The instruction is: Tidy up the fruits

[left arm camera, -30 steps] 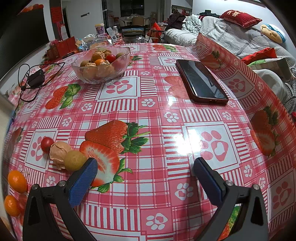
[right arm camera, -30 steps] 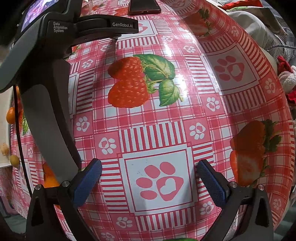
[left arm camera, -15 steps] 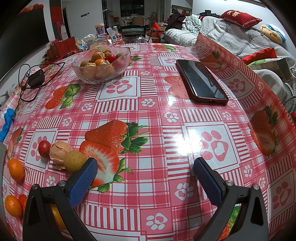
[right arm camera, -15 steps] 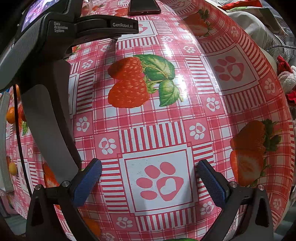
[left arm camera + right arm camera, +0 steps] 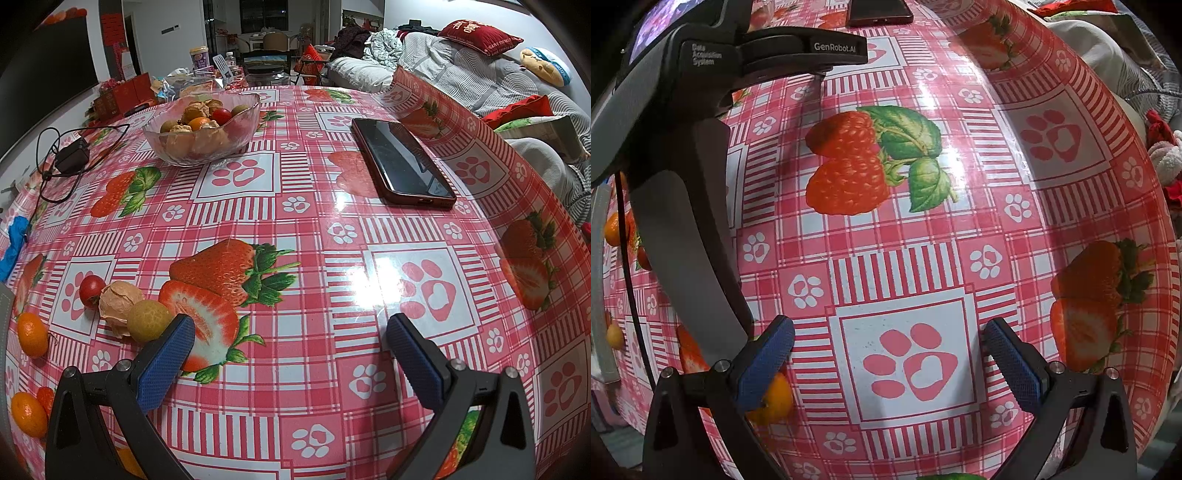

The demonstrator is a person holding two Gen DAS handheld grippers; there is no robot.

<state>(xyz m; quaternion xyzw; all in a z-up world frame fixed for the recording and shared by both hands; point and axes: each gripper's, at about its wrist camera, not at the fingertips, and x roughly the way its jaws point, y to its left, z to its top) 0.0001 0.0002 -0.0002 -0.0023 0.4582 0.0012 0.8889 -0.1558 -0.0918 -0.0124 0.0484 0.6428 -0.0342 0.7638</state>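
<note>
A glass bowl (image 5: 166,147) holding several small fruits stands at the far left of the table. Loose fruit lies near the front left: a red cherry tomato (image 5: 91,290), a papery husked fruit (image 5: 119,301), a yellow-green round fruit (image 5: 148,320) and two small oranges (image 5: 32,334) (image 5: 27,413). My left gripper (image 5: 290,347) is open over the tablecloth, its left fingertip just right of the yellow-green fruit. My right gripper (image 5: 886,350) is open above a paw print, with a small orange (image 5: 775,404) behind its left finger. The left gripper's body (image 5: 676,147) fills the right wrist view's left side.
A dark phone (image 5: 400,160) in a red case lies at the table's right. A black charger with cable (image 5: 70,157) sits at the far left edge. Red boxes, jars and clutter stand beyond the bowl. A sofa with cushions (image 5: 484,37) lies behind the table.
The small oranges at the left edge have shifted in the left wrist view, and an orange has come into sight behind the right gripper's left finger. Both grippers stay open.
</note>
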